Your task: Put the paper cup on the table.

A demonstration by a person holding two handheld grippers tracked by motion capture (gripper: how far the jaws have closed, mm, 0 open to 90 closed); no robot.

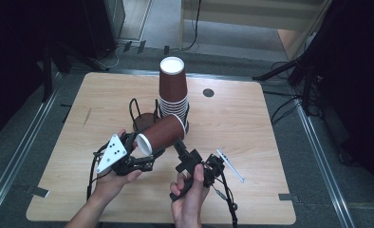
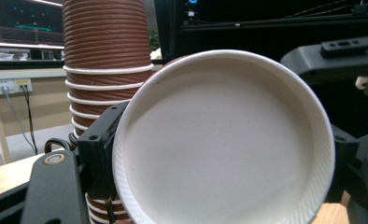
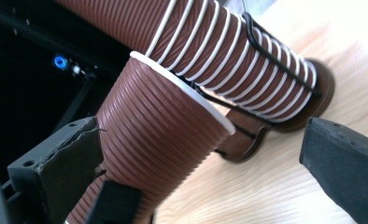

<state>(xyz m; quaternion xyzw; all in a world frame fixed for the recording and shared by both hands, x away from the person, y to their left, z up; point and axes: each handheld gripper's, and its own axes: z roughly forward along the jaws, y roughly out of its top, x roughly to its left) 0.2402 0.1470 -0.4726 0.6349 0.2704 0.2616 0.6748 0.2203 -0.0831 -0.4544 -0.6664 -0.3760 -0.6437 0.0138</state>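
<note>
Brown ribbed paper cup (image 1: 160, 134) lies tipped on its side above the wooden table (image 1: 251, 123), its white open mouth facing my left gripper (image 1: 138, 153), whose jaws are clamped on the rim. My right gripper (image 1: 179, 148) sits beside the cup's base with jaws spread wide, holding nothing. Just behind, a tall stack of matching cups (image 1: 173, 90) stands upside down in a black wire holder (image 1: 136, 113).

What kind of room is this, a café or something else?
Probably a lab or recording studio, not a café: black stands flank the wooden table, cables run across the floor, and monitors glow behind the stacked cups.
</note>
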